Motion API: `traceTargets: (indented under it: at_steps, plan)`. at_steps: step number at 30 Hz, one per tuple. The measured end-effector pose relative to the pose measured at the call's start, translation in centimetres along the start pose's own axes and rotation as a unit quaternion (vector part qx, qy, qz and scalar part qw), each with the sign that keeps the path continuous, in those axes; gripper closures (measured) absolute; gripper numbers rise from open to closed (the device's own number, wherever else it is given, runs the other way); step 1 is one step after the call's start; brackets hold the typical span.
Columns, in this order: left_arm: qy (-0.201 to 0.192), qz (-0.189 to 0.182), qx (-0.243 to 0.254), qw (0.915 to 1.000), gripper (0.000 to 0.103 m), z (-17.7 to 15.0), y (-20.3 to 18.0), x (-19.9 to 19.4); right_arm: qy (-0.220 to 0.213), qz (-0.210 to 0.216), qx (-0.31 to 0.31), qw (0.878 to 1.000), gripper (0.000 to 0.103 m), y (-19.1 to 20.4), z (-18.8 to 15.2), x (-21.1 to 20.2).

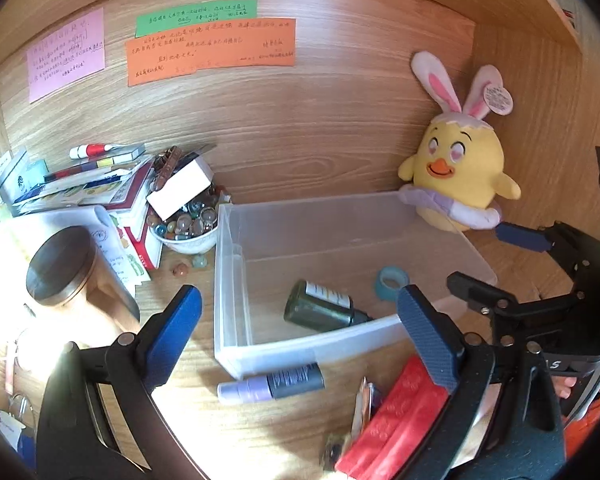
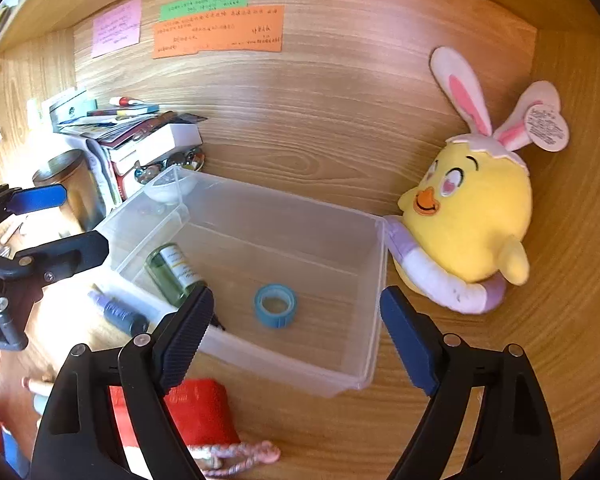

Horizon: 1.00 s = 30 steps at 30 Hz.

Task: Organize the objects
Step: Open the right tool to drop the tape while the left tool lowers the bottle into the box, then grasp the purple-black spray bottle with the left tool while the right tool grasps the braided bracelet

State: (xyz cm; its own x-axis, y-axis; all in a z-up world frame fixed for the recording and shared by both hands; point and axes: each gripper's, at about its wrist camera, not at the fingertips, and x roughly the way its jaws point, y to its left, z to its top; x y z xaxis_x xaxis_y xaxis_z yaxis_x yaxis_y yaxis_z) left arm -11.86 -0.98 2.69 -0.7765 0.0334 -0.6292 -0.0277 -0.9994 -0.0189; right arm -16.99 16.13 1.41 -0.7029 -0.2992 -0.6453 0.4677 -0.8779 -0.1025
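Red pouch (image 1: 396,412) lies at the desk's (image 1: 284,168) near edge, under the left tool (image 1: 300,320). Both tools released, nothing between pads; right tool (image 2: 296,332) hovers over the bin's near wall. Clear plastic bin (image 1: 236,280) sits mid-desk, holding a green bottle (image 1: 320,306) on its side and a blue tape roll (image 2: 275,305). Purple-capped tube (image 1: 270,388) just outside the bin's near wall. Yellow plush chick (image 2: 472,224) in the far right corner against the wood-grain back panel, sticky notes (image 1: 210,50) above.

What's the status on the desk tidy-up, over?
Left gripper and right gripper open, empty. Green bottle and blue tape roll in clear bin. Purple marker and red pouch outside. Nothing blocking.
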Motion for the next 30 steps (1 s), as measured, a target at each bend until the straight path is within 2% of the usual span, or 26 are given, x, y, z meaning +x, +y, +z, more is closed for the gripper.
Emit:
traceTargets:
  at_steps: [6, 10, 14, 19, 23, 30]
  plan:
    - [0.011, 0.006, 0.005, 0.9999, 0.004, -1.7, 0.2, -0.5, -0.001, 0.004, 0.001, 1.0, 0.018, -0.1, -1.8, -1.6]
    - [0.035, 0.009, 0.007, 0.9993, 0.004, -3.1, 0.4, 0.3, 0.006, 0.001, 0.001, 1.0, 0.018, -0.3, -3.2, -2.2]
    - [0.066, 0.011, 0.003, 0.9978, 0.004, -4.5, 0.8, 1.9, 0.024, 0.005, 0.001, 1.0, 0.018, -0.4, -5.2, -2.2]
    - [0.105, -0.003, -0.027, 0.9941, 0.004, -6.0, 1.9, 4.0, 0.056, 0.008, 0.012, 0.998, 0.018, -1.0, -7.7, -1.6]
    - [0.121, -0.009, -0.04, 0.9918, 0.004, -6.4, 2.3, 5.2, 0.074, 0.021, 0.035, 0.996, 0.018, -1.8, -9.0, -1.1]
    - [0.138, 0.008, -0.039, 0.9896, 0.004, -6.8, 2.0, 6.8, 0.089, 0.044, 0.054, 0.994, 0.02, -2.0, -10.1, -0.1]
